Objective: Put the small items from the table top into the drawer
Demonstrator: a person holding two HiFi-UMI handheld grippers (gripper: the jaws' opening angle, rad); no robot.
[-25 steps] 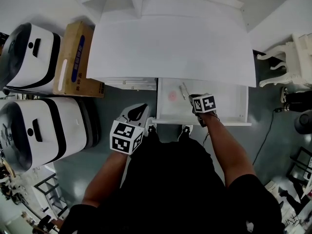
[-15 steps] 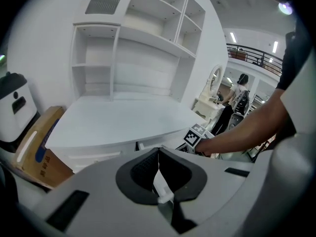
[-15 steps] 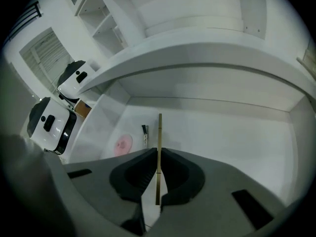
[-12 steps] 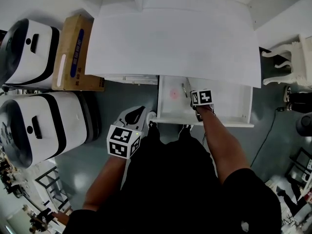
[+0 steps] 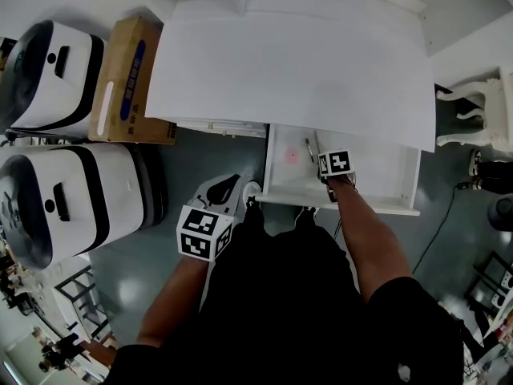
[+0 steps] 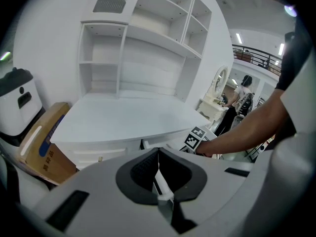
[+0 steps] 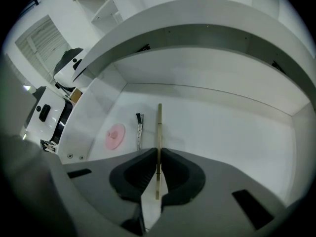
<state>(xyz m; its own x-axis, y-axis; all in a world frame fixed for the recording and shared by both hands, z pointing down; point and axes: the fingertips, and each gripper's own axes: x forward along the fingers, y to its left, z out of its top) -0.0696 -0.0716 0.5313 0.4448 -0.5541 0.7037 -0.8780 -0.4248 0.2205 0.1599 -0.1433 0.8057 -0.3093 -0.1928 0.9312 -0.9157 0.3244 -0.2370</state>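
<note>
your right gripper (image 7: 158, 157) pinches a thin stick (image 7: 159, 125) inside the drawer (image 7: 232, 132). release it tilted and it may roll against the pink disc (image 7: 115, 136). your left gripper (image 6: 158, 157) is closed on nothing.

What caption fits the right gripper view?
Right gripper clamps a thin stick over the open drawer, near a pink disc.

The white drawer (image 5: 377, 184) stands pulled out from under the white desk (image 5: 296, 70); on its floor, towards the left side, lies a flat pink round disc (image 7: 116, 135), and just beside it a slim pale stick with a dark end (image 7: 139, 130), lying lengthwise front to back. A thin olive-gold rod (image 7: 159, 127) is clamped between the jaws of the right tool (image 7: 158, 154); it points straight towards the drawer's back wall.
</note>
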